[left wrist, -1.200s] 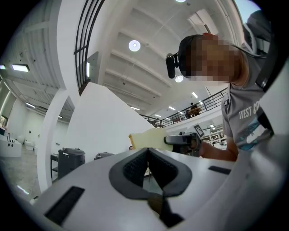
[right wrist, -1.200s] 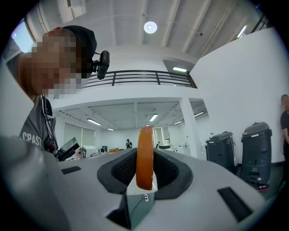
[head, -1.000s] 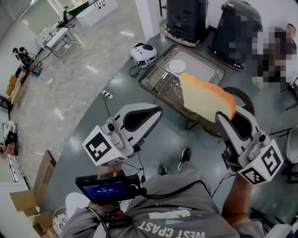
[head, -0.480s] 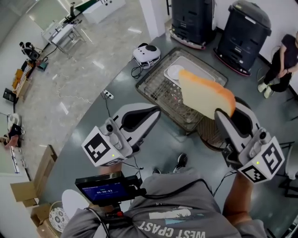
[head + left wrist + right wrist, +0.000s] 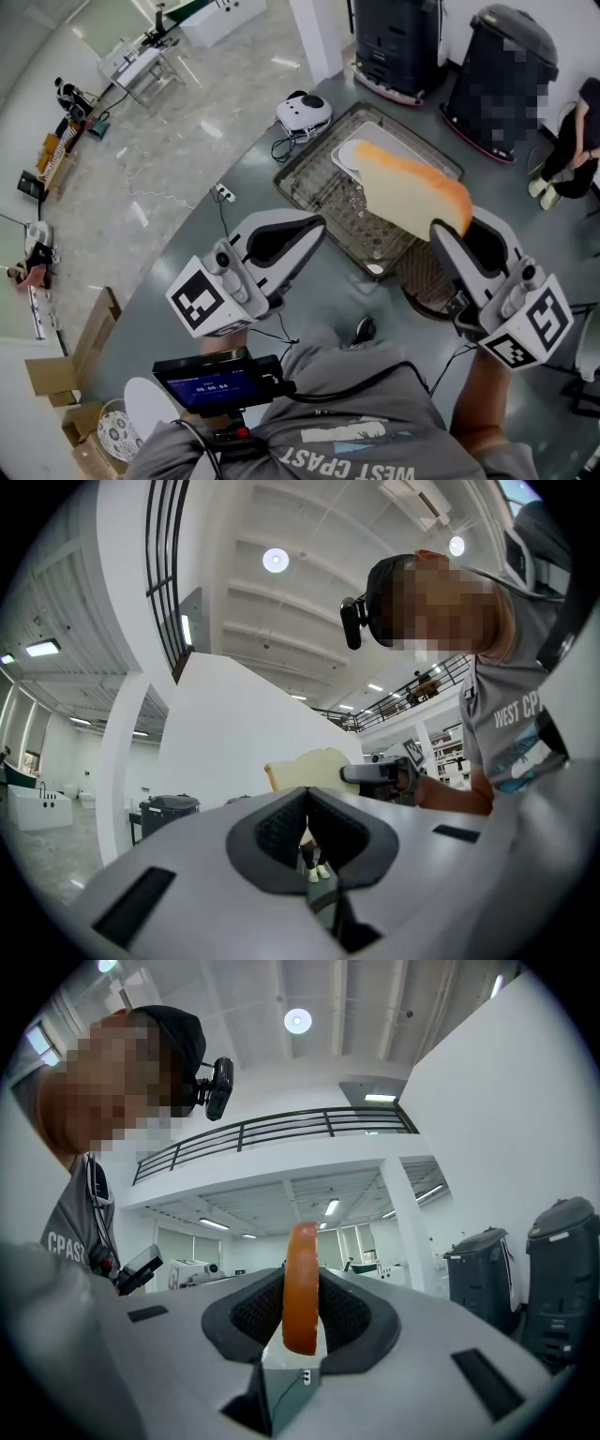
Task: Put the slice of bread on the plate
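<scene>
**Bread slice held in right gripper, not yet on plate**

Right gripper (image 5: 457,227): jaws part-way closed and clamped on the lower edge of the bread slice (image 5: 409,192). The right gripper view confirms this. The slice (image 5: 301,1279) stands edge-on between the pads, orange crust facing the camera.

Bread position: held in the air at centre right of the head view, pale face showing, crust along its upper right side. It overlaps the right part of the white plate (image 5: 348,155).

Plate: lies in a wire tray (image 5: 298,178) at upper centre of the frame, below the slice. Slice and plate are not touching.

Left gripper (image 5: 315,225): at centre left, jaws drawn together, nothing between them. The left gripper view (image 5: 307,799) shows the pads meeting, with the slice (image 5: 314,766) visible beyond them.
</scene>
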Motion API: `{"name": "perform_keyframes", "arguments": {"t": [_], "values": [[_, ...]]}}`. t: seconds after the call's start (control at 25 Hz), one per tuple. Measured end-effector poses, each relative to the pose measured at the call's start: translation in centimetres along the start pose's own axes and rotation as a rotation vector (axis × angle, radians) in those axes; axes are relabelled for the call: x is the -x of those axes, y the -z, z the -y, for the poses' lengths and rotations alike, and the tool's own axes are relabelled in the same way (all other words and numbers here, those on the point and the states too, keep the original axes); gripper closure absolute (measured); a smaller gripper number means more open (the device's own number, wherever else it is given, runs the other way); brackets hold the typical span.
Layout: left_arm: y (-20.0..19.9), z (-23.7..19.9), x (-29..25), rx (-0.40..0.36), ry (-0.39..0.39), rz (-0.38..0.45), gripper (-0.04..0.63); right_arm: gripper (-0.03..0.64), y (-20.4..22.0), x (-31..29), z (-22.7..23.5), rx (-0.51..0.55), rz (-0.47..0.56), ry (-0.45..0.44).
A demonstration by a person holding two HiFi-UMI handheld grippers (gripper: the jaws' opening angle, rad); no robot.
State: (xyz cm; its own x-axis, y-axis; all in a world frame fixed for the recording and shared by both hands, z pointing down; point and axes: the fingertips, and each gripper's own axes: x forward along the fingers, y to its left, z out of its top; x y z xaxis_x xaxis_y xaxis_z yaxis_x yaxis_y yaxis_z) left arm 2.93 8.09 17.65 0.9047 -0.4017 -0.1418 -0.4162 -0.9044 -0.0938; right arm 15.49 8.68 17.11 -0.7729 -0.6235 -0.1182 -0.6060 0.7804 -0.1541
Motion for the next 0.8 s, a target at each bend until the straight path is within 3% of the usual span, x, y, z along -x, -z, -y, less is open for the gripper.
{"name": "perform_keyframes", "arguments": {"t": [0.6,0.8], "values": [[-1.1,-1.1,0.6,0.007,0.011,0.022,0.587,0.526,-0.9,-1.3,-0.6,0.013,-0.016,0.012],[0.4,-5.0,0.1,0.021,0.025,0.033,0.587,0.526,0.0,-4.3,1.6,0.020,-0.028,0.026]]}}
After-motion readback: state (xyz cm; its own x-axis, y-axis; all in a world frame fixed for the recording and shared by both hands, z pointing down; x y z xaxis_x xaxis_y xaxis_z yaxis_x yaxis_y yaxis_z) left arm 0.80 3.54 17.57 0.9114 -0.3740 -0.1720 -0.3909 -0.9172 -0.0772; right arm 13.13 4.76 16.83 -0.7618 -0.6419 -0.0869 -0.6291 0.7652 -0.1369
